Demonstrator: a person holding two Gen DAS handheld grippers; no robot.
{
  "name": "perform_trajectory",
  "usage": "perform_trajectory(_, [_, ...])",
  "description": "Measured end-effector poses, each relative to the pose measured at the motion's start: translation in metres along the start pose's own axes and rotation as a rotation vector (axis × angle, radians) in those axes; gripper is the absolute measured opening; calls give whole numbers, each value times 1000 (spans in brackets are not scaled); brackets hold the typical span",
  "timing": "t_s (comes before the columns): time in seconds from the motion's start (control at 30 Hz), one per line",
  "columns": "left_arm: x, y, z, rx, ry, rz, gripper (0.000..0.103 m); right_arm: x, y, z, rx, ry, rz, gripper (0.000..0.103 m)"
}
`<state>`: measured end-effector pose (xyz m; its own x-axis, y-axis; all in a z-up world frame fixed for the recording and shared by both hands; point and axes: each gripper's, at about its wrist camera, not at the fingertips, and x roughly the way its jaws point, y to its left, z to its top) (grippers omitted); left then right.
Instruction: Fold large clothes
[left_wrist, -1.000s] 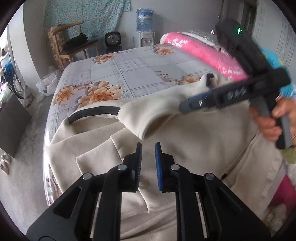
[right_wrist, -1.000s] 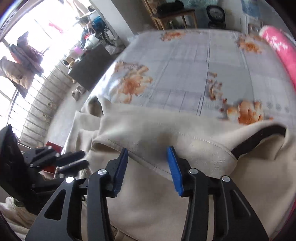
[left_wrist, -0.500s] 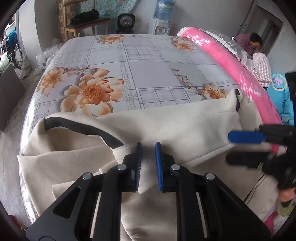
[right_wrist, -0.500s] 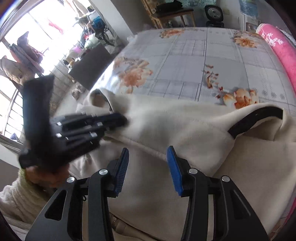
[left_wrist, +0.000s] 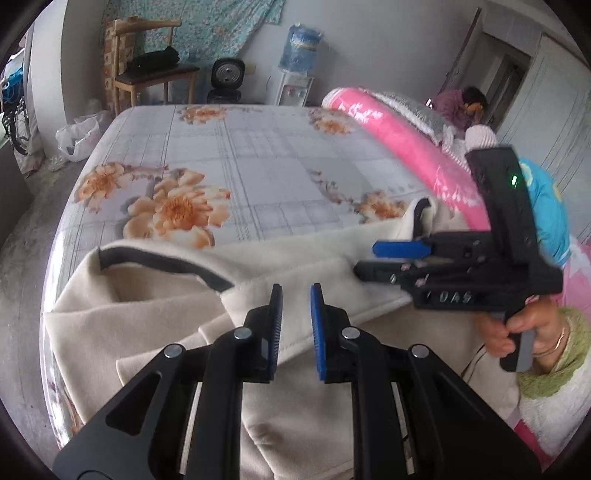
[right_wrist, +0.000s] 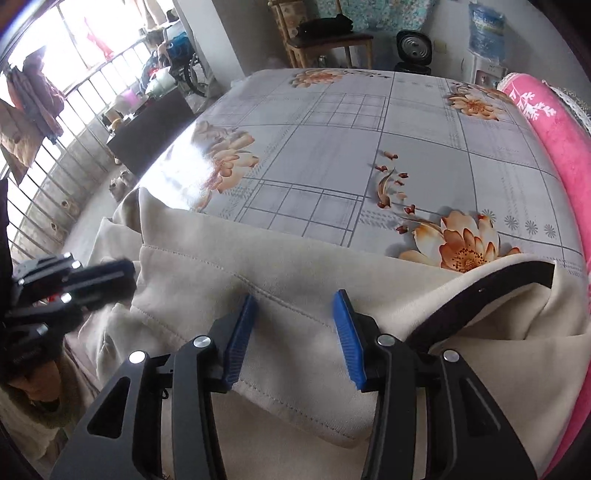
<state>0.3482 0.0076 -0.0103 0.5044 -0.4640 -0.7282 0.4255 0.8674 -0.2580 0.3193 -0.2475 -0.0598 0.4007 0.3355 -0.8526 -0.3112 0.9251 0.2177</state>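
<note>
A cream coat (left_wrist: 317, 413) lies across the near end of the bed (left_wrist: 236, 155), its far edge well short of the pink roll (left_wrist: 399, 147) along the bed's side, and you work it with a gripper in each hand. Your left gripper (left_wrist: 296, 325) has its jaws nearly together, and a stitched fold of the coat runs between them; whether the pads truly pinch the cloth cannot be told from here. Your right gripper (right_wrist: 293, 336) holds its jaws partly apart over a seamed panel of the coat, which lies under and between them with no clear squeeze on it. In the left wrist view that right gripper reaches in from the roll's side, your hand (left_wrist: 517, 332) wrapped round its handle. One broad flap already seems laid over the body, with the dark collar (right_wrist: 491, 295) showing at the end nearest the roll. By the look of it the fold is only begun: the coat is still wide and loosely heaped, and the further folds and the squaring-up remain to be done.
</note>
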Motion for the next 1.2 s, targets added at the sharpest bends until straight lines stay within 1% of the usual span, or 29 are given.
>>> perform_trajectory(0.07, [6,-3,16,0,4,23,15,0,6,-2,-31,1,-30,43])
perform_trajectory(0.1, [14,-4,22,8,23,47,15,-1,7,-3,-40,4,-39,43])
perform_trajectory(0.17, [38,-4,25,18,85,133,15,-2,6,-6,-56,8,-51,43])
perform_trajectory(0.23, [57,1,18,25,145,158,15,-1,5,-9,-70,11,-54,43])
perform_trajectory(0.27, [60,1,11,31,144,157,15,-3,6,-13,-86,14,-61,43])
perform_trajectory(0.3, [56,0,7,40,120,158,15,-4,6,-14,-99,18,-72,43])
perform_trajectory(0.37, [48,-2,0,45,110,156,15,-9,7,-17,-113,34,-90,43])
perform_trajectory(0.43, [40,-5,-6,55,106,159,15,-16,7,-16,-103,47,-99,43])
perform_trajectory(0.53, [35,-11,-18,88,112,166,15,-32,8,-16,-81,-7,-108,43])
perform_trajectory(0.57, [35,-12,-23,99,106,170,15,-32,7,-18,-72,-11,-117,43])
perform_trajectory(0.63, [33,-15,-29,121,82,184,16,-19,2,-24,-65,35,-144,43])
perform_trajectory(0.67, [33,-16,-30,123,80,186,16,-15,1,-29,-74,44,-152,41])
perform_trajectory(0.73, [32,-16,-31,110,79,183,16,-23,3,-30,-52,45,-166,41])
perform_trajectory(0.8, [30,-15,-31,103,78,179,16,-38,12,-27,-46,6,-169,41])
perform_trajectory(0.9, [30,-14,-32,97,71,177,17,-54,29,-19,-58,-74,-124,41])
perform_trajectory(0.93, [30,-14,-32,95,71,179,18,-52,33,-17,-57,-82,-106,41])
perform_trajectory(0.97, [31,-15,-32,91,73,180,20,-43,37,-16,-52,-72,-83,41])
perform_trajectory(1.0, [31,-16,-31,87,77,180,22,-32,38,-15,-49,-50,-80,41])
perform_trajectory(1.03, [31,-17,-31,81,79,181,23,-14,38,-18,-50,0,-113,41])
perform_trajectory(1.07, [31,-17,-30,73,82,183,24,0,37,-23,-51,50,-164,42])
perform_trajectory(1.1, [29,-16,-29,58,85,179,25,-4,39,-27,-51,7,-168,42])
perform_trajectory(1.13, [27,-15,-28,44,92,176,27,-9,40,-30,-43,25,-173,42])
perform_trajectory(1.2, [17,-13,-27,16,99,171,28,-27,39,-37,-5,14,-178,42])
